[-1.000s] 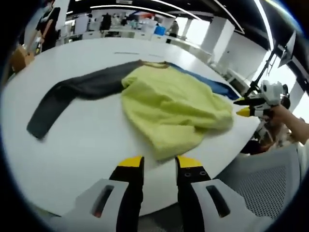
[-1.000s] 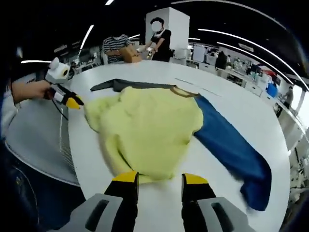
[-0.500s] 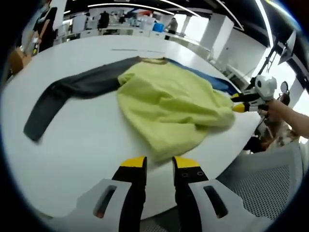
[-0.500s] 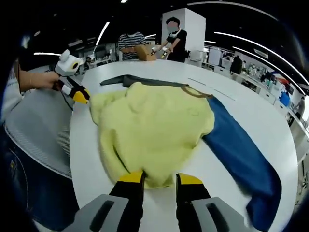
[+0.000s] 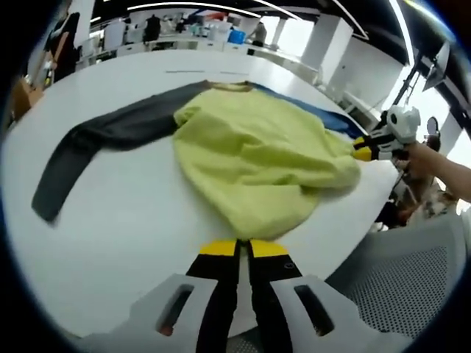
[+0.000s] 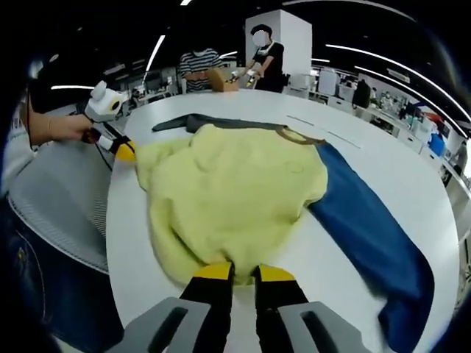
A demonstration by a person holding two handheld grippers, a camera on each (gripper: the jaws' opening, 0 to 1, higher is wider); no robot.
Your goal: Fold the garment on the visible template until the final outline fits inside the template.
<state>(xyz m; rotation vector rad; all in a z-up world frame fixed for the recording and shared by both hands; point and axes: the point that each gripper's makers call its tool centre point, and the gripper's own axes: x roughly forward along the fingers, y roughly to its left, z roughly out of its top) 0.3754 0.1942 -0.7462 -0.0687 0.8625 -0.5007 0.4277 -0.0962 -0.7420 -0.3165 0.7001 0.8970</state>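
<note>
The yellow-green sweatshirt with one dark grey sleeve and one blue sleeve lies rumpled on the white round table. No template outline can be made out. The left gripper has its jaws pressed together on the garment's near hem; the right gripper likewise pinches the hem's opposite corner. The blue sleeve runs out of view. An open-plan office with people standing lies beyond.

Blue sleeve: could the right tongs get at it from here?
Probably yes: the blue sleeve lies uncovered on the table, but the right tongs look closed on the yellow hem, so they'd release first.
</note>
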